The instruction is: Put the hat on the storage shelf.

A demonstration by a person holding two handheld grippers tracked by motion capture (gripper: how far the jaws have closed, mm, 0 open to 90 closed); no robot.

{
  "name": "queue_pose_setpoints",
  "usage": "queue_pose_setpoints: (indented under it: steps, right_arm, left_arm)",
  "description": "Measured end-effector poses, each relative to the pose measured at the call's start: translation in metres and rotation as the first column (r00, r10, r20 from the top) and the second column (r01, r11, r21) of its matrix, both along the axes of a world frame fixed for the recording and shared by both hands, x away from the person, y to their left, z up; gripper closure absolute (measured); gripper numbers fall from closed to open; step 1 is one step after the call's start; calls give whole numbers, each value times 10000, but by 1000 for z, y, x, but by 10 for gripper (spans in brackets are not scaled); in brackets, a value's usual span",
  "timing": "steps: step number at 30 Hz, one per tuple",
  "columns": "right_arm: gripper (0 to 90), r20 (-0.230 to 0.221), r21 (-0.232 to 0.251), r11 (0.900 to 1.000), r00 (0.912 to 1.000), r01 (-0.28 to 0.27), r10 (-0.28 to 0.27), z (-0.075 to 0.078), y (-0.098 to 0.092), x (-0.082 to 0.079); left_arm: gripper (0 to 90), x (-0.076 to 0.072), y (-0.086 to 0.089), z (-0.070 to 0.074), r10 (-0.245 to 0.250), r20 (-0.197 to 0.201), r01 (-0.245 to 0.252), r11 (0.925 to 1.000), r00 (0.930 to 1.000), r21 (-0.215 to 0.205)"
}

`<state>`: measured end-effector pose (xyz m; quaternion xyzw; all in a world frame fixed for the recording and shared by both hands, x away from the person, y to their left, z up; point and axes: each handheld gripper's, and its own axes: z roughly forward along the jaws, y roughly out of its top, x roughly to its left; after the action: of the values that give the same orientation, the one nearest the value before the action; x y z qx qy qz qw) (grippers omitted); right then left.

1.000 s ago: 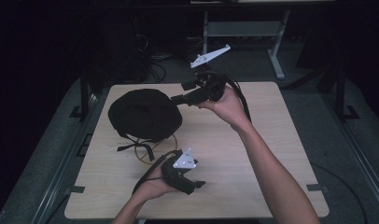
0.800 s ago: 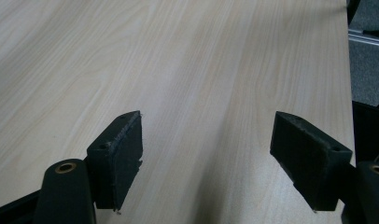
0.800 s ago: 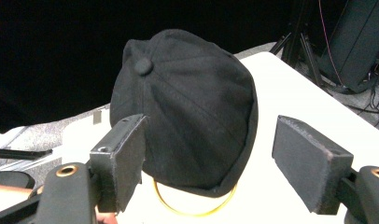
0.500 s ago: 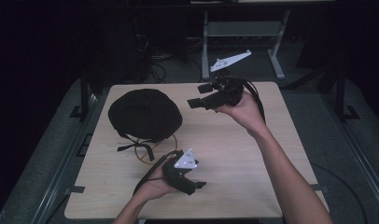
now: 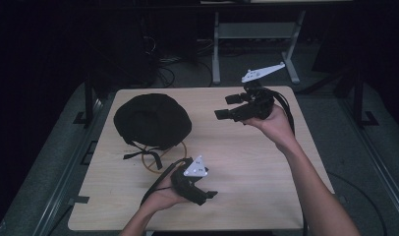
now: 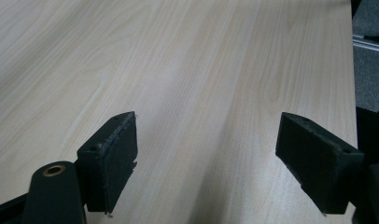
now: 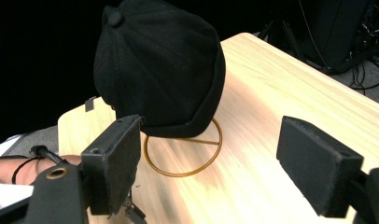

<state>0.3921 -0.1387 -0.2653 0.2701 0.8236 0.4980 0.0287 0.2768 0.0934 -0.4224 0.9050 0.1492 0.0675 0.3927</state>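
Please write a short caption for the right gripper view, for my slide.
Open right gripper faces a black cap resting on a gold wire stand on the wooden table.

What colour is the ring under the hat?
Gold ring beneath the black hat; clearest in the right gripper view.

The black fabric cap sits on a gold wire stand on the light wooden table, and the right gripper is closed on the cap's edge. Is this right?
Not quite. The right gripper is open and holds nothing; in the right gripper view its jaws stand wide apart, short of the black fabric cap. The cap does sit on the gold wire stand on the light wooden table.
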Motion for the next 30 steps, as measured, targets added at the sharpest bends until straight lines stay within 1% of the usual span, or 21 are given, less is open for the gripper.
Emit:
queue_pose_setpoints:
  steps: [3, 5, 8, 10, 15, 16, 21, 24, 25, 30]
  right_arm:
    - [212, -19, 58, 10000, 10000, 75, -74, -2, -5, -2]
    - [210, -30, 32, 9999, 9999, 106, -106, -6, -12, -3]
    - [209, -85, 66, 9997, 9997, 223, -223, -10, -19, -6]
    - [208, -90, 49, 9996, 9995, 288, -288, -13, -23, -8]
    - [203, -200, 107, 9989, 9988, 447, -445, -19, -36, -12]
    - [202, -159, 114, 9989, 9988, 456, -455, -20, -39, -13]
    - [194, -285, 48, 9982, 9979, 592, -590, -28, -50, -18]
    - [193, -328, 88, 9977, 9972, 673, -669, -32, -57, -22]
    - [192, -350, 105, 9973, 9968, 723, -719, -34, -60, -23]
    - [191, -413, 122, 9958, 9951, 903, -897, -43, -72, -30]
  left_arm:
    - [202, 0, 0, 0, 6, 20, -6, 10000, 10000, 23]
    - [201, 0, 0, 0, 0, 52, 0, 10000, 10000, 33]
    - [199, 0, -1, 0, 45, 17, -45, 10000, 10000, -50]
    - [198, 0, 0, 0, 22, 31, -22, 10000, 10000, 3]
    - [196, 0, -1, 0, 88, -25, -88, 9999, 10000, -63]
    - [196, 0, -1, 0, 77, 0, -77, 10000, 10000, -34]
    - [196, 0, -1, -1, 81, 0, -81, 10000, 10000, 12]
    - [196, 0, -1, -1, 103, -18, -103, 9999, 9999, -25]
    - [196, 0, -1, -1, 82, 38, -82, 10000, 10000, -1]
    - [195, -1, -2, -1, 109, -25, -109, 9999, 9999, -18]
